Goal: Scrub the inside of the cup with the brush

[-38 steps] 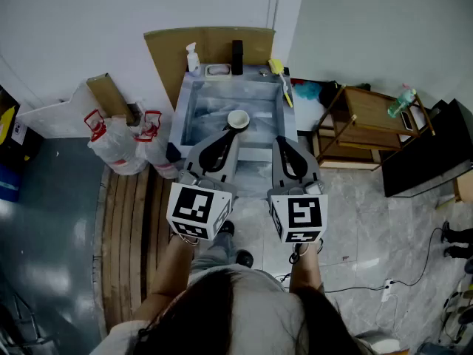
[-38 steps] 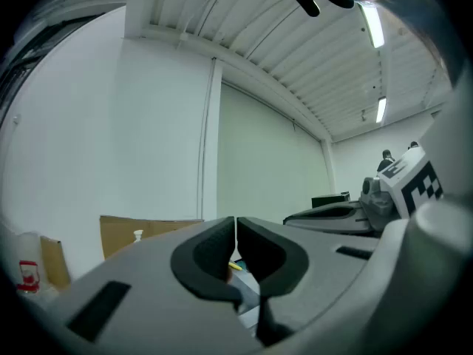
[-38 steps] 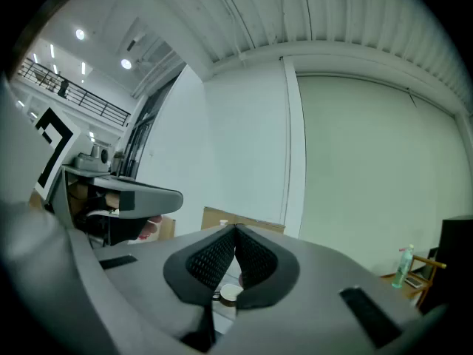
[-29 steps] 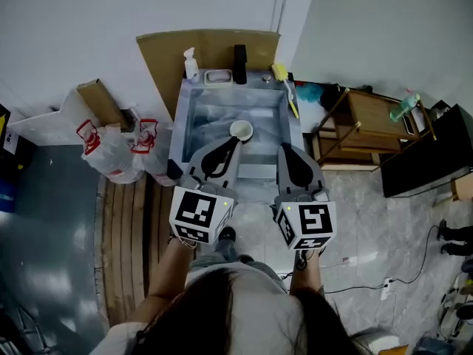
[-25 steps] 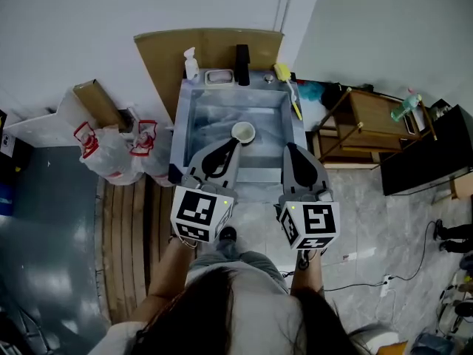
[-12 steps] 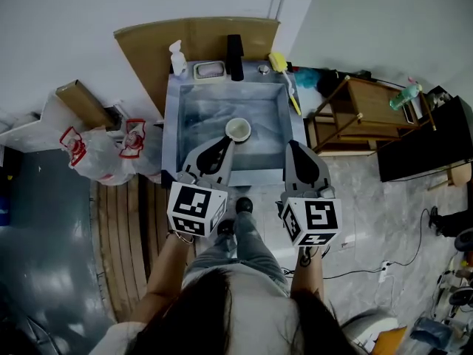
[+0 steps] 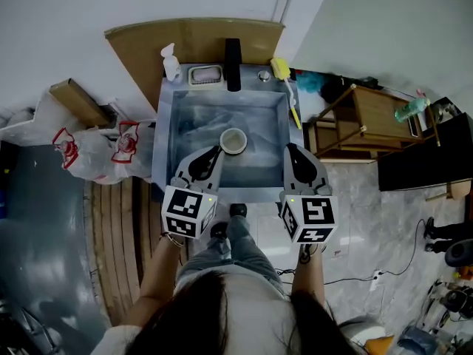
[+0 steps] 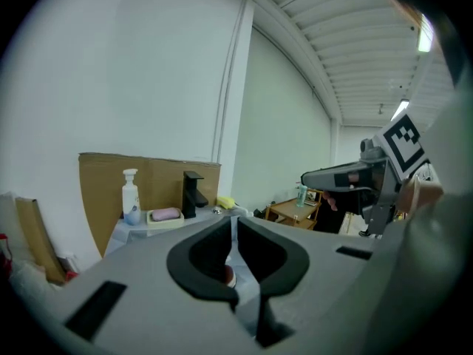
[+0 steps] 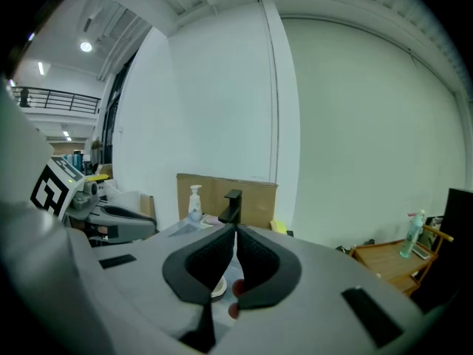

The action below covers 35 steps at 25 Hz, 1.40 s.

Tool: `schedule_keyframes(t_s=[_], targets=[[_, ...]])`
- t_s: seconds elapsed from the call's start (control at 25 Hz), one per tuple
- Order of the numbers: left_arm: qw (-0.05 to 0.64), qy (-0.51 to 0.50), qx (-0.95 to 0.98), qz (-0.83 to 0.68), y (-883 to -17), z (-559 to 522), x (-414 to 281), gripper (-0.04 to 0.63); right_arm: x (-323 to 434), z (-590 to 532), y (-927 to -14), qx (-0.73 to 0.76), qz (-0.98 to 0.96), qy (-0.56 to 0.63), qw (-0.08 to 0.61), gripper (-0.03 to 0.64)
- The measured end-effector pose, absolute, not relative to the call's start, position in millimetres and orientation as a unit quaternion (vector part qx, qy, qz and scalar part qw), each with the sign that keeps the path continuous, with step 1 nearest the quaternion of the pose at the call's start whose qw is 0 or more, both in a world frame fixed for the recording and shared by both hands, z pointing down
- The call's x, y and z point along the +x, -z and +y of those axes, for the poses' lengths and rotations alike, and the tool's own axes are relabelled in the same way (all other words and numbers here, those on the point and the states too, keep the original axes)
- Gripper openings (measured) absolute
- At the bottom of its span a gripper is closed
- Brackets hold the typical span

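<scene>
A white cup (image 7: 233,140) stands upright in the steel sink (image 7: 171,135), just beyond the tips of my left gripper (image 7: 215,151). That gripper is shut with nothing in it (image 8: 235,219). My right gripper (image 7: 292,149) hovers over the sink's front right part, also shut and holding nothing (image 9: 235,228). Below its jaws a bit of the cup's rim (image 9: 219,287) shows. The brush (image 7: 284,78), with a yellow head and white handle, lies on the sink's right rim, beyond the right gripper. It shows small in the left gripper view as the brush (image 8: 225,202).
A black faucet (image 7: 233,53), a soap dish (image 7: 201,75) and a pump bottle (image 7: 171,63) line the sink's back edge, with cardboard (image 7: 148,43) behind. A wooden side table (image 7: 369,117) stands to the right, plastic bags (image 7: 96,145) to the left.
The person has stepped closer to the sink. Both grippers have come forward over its front edge, the left one close to the cup. Both stay shut.
</scene>
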<state>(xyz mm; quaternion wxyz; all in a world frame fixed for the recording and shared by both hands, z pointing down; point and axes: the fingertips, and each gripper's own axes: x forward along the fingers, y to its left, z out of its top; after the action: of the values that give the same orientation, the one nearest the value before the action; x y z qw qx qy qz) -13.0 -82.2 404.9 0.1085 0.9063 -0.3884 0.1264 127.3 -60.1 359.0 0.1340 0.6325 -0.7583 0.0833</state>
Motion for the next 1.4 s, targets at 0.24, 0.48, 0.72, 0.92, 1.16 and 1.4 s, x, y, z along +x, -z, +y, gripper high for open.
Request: schedule_keyframes(t_s=[0.24,0.48,0.72,0.92,1.16,1.4], targets=[[0.128,-0.147,0.898,-0.393,-431,-106,-6,0.018,151,-94,-380,0.626,-0.758,-0.095,0.158,0.028],[0.147,-0.173,0.89,-0.394,-459,-126,1,0.02,166,-122,-403,0.612,-0.762,-0.109,0.182,0.028],[0.165,-0.207,0.883,-0.387,-487,-139,5,0.048,178,-150,-422,0.598,-0.767,-0.116,0.203,0.028],[0.18,-0.24,0.878,-0.373,-510,-146,6,0.068,190,-170,-438,0.59,-0.767,-0.123,0.219,0.032],[0.204,-0.29,0.866,-0.352,-543,-149,3,0.103,202,-190,-460,0.582,-0.766,-0.132,0.239,0.059],[0.219,-0.332,0.853,-0.338,-574,-149,0,0.129,220,-207,-481,0.584,-0.758,-0.144,0.253,0.083]])
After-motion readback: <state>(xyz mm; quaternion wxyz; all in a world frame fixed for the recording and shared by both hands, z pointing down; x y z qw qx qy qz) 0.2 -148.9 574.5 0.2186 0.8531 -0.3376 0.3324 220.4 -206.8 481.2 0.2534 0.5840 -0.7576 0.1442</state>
